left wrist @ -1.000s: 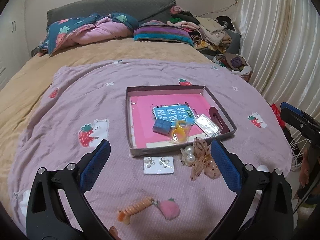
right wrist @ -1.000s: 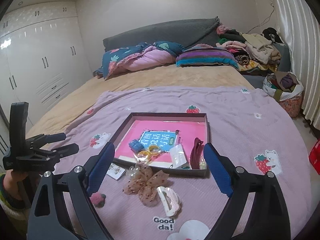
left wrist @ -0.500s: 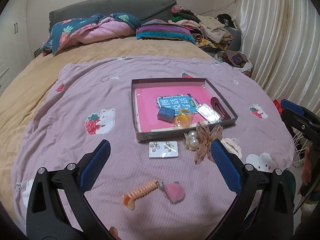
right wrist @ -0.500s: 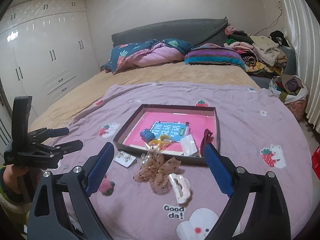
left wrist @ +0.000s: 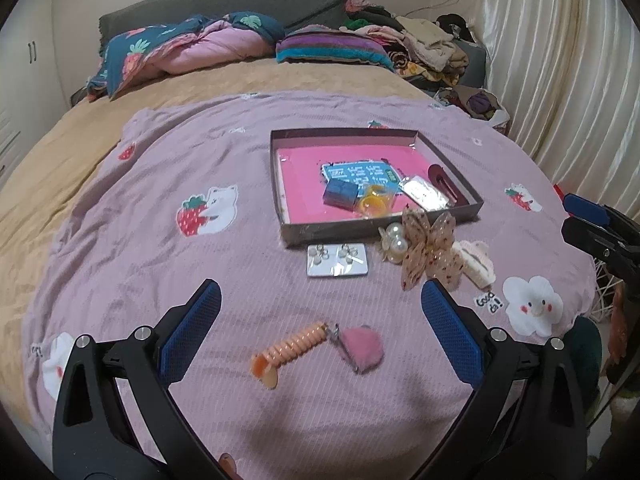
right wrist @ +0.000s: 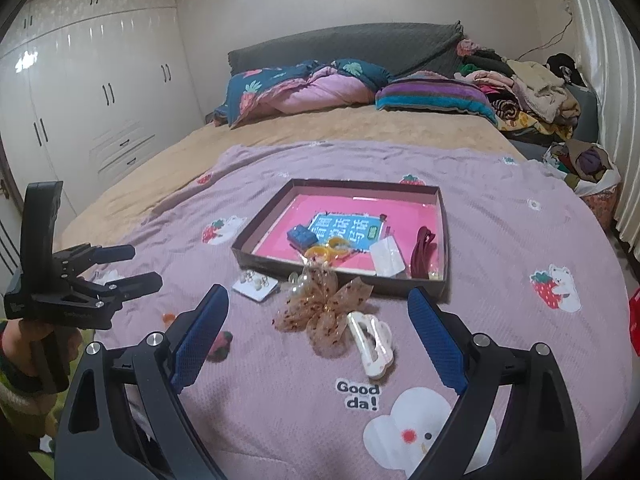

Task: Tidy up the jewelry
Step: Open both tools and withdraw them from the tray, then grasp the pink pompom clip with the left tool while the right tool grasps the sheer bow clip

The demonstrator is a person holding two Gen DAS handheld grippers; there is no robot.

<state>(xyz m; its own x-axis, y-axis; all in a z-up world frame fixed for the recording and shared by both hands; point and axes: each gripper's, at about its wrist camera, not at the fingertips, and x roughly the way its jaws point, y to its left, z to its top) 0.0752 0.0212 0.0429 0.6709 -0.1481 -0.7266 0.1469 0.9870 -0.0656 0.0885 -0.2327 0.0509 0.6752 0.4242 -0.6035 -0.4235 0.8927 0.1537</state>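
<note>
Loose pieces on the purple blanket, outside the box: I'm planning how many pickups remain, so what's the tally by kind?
Hair accessories: 3: beige dotted fabric bow with pearls, cream plastic claw clip, orange spiral hair tie
Earring cards: 1: white card of earrings
Charms: 1: pink fuzzy strawberry charm
Total: 5

Bed (left wrist: 60, 152) under lilac blanket (left wrist: 132, 216), tray (left wrist: 376, 229), scattered hair accessories.
</note>
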